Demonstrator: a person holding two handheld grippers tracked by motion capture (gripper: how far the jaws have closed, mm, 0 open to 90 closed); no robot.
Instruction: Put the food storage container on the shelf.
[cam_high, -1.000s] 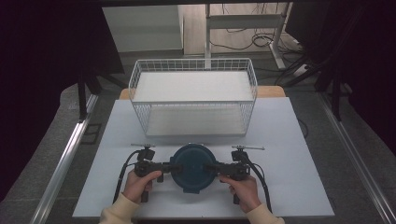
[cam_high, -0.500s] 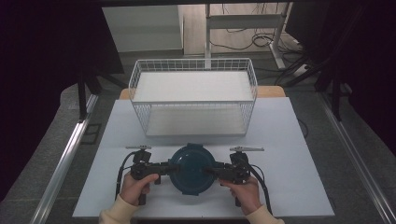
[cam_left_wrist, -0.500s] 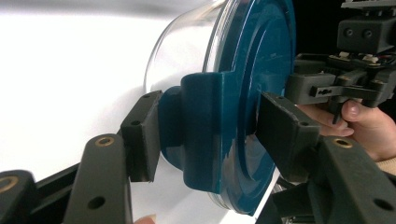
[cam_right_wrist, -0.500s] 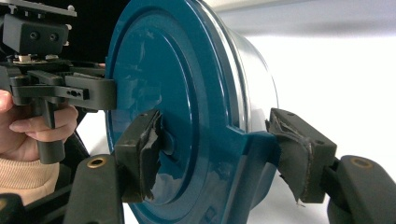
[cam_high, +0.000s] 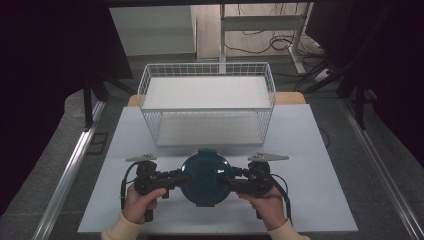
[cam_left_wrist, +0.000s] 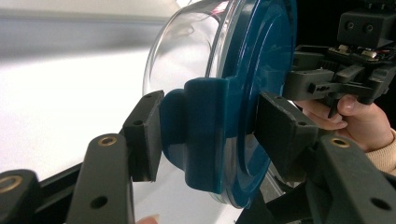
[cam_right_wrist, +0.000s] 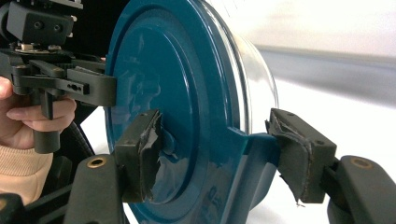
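Risk here of the container (cam_high: 206, 176) slipping or tipping: held from two opposite sides only, each claw pinching a small blue latch tab on the lid rim, so uneven lift or a slight spread of the hands could let a tab slide out of the pads; worn, torn padding on the right claw (cam_right_wrist: 215, 154) likely to weaken that hold. Possible too that a pull on the tabs pops the lid loose from the bowl instead of carrying the whole thing. Left claw (cam_left_wrist: 205, 137) narrowed onto the tab at its side, pads on either face of it; right claw closed likewise on the opposite tab. Container: a round clear bowl, probably glass or hard plastic, capped with a dark teal lid with raised concentric rings and moulded side tabs; contents not discernible. Located near the front edge of the white tabletop (cam_high: 320, 150), midway between left and right edges, between both hands, with a white wire basket (cam_high: 207, 102) standing just behind it toward the far edge.
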